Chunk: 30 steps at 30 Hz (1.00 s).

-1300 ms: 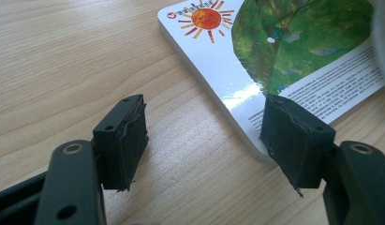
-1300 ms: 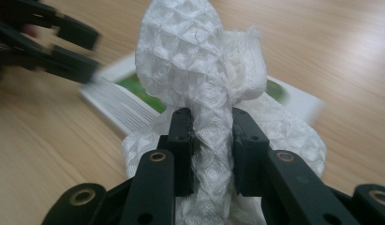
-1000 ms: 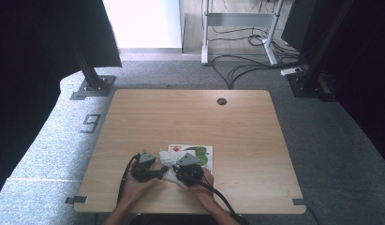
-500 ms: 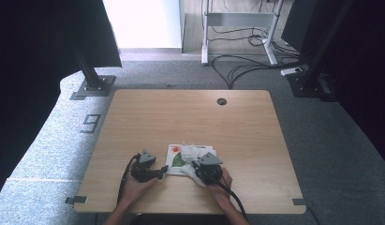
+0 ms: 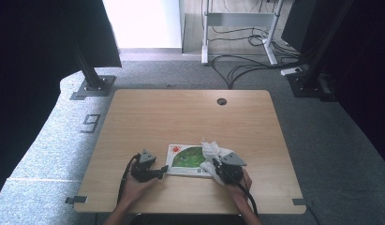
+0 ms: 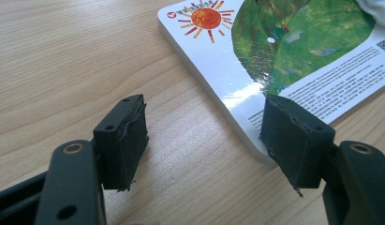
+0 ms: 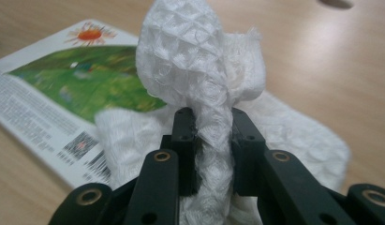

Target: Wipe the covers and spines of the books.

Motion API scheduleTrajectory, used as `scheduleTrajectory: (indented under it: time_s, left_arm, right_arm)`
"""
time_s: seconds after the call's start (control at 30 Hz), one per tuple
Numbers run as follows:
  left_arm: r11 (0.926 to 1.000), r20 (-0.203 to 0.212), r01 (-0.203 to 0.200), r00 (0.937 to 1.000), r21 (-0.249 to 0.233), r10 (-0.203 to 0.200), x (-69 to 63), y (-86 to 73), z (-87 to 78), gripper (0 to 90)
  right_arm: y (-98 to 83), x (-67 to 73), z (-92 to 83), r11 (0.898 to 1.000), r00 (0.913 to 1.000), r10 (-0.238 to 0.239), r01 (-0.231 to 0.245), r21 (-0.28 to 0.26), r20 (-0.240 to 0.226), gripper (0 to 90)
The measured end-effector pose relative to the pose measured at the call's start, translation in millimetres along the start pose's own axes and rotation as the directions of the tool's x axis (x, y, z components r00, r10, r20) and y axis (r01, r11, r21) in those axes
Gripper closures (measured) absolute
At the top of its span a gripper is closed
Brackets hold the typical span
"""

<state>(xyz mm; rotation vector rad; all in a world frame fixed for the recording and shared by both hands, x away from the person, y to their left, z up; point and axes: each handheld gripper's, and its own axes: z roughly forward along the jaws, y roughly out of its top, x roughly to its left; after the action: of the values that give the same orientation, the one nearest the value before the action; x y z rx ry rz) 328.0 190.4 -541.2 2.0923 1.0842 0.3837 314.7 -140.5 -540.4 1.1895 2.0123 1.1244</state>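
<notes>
A picture book (image 5: 186, 158) with a green cover and a red sun lies flat near the table's front edge. A white waffle-textured cloth (image 5: 212, 151) rests bunched on the book's right end. My right gripper (image 5: 218, 165) is shut on a fold of that cloth (image 7: 199, 61), which rises above its jaws (image 7: 213, 126); the book (image 7: 63, 89) lies behind to the left. My left gripper (image 5: 161, 170) stands open at the book's left corner. In the left gripper view its jaws (image 6: 209, 133) are spread wide, the right one touching the corner of the book (image 6: 284, 61).
The wooden table (image 5: 181, 117) has a round cable hole (image 5: 221, 101) near its far edge. Beyond the table, a desk frame and cables (image 5: 241, 56) lie on the grey floor. A stand base (image 5: 93, 86) sits at the left.
My right gripper has moved rightward across the book, dragging the white cloth with it to the book's right end. The left gripper has stayed at the book's left corner.
</notes>
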Motion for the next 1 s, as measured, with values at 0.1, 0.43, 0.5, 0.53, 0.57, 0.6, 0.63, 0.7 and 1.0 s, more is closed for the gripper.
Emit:
scheduleTrajectory:
  time_s: [0.1,0.43,0.5,0.53,0.57,0.6,0.63,0.7,1.0]
  left_arm:
    - [1.0,-0.003,-0.007,1.0,-0.001,0.007,-0.2,0.2,-0.4,31.2]
    - [0.9995,0.006,0.006,1.0,-0.03,-0.006,2.8,2.2,-7.3,29.6]
    - [0.9995,0.002,0.008,1.0,-0.031,-0.008,4.2,2.0,-8.1,29.6]
    - [0.9996,0.002,0.006,1.0,-0.029,-0.006,5.3,1.8,-8.5,29.6]
    - [0.9995,0.001,0.011,0.9999,-0.03,-0.011,6.0,1.6,-8.6,29.6]
    - [0.9994,-0.001,0.014,0.9999,-0.032,-0.014,6.5,1.4,-8.6,29.6]
    - [0.9994,-0.002,0.015,0.9999,-0.032,-0.015,7.1,1.4,-9.0,29.6]
    - [0.9992,-0.003,0.018,0.9998,-0.037,-0.018,7.9,1.4,-9.5,29.5]
    - [0.9984,0.004,0.011,0.9999,-0.055,-0.011,6.6,1.9,-12.2,29.1]
  right_arm:
    - [8.4,-17.7,-4.8,1.0,0.9988,0.019,-0.018,-0.024,0.046,74.2]
    - [9.8,-96.8,10.2,0.987,0.9686,0.156,-0.162,0.012,0.194,73.9]
    - [5.1,-106.3,16.5,0.984,0.9646,0.163,-0.174,0.034,0.207,72.8]
    - [2.6,-109.6,19.2,0.983,0.9632,0.163,-0.176,0.044,0.214,71.8]
    - [0.0,-112.3,21.5,0.982,0.9611,0.164,-0.179,0.053,0.223,69.9]
    - [-2.7,-115.1,23.6,0.98,0.9613,0.169,-0.187,0.065,0.218,66.7]
    - [-3.3,-116.0,24.2,0.978,0.9602,0.178,-0.197,0.069,0.215,61.8]
    - [-2.4,-116.0,22.0,0.979,0.9576,0.179,-0.196,0.054,0.226,48.7]
    - [19.5,-95.6,-13.9,0.986,0.978,0.149,-0.135,-0.102,0.146,38.2]
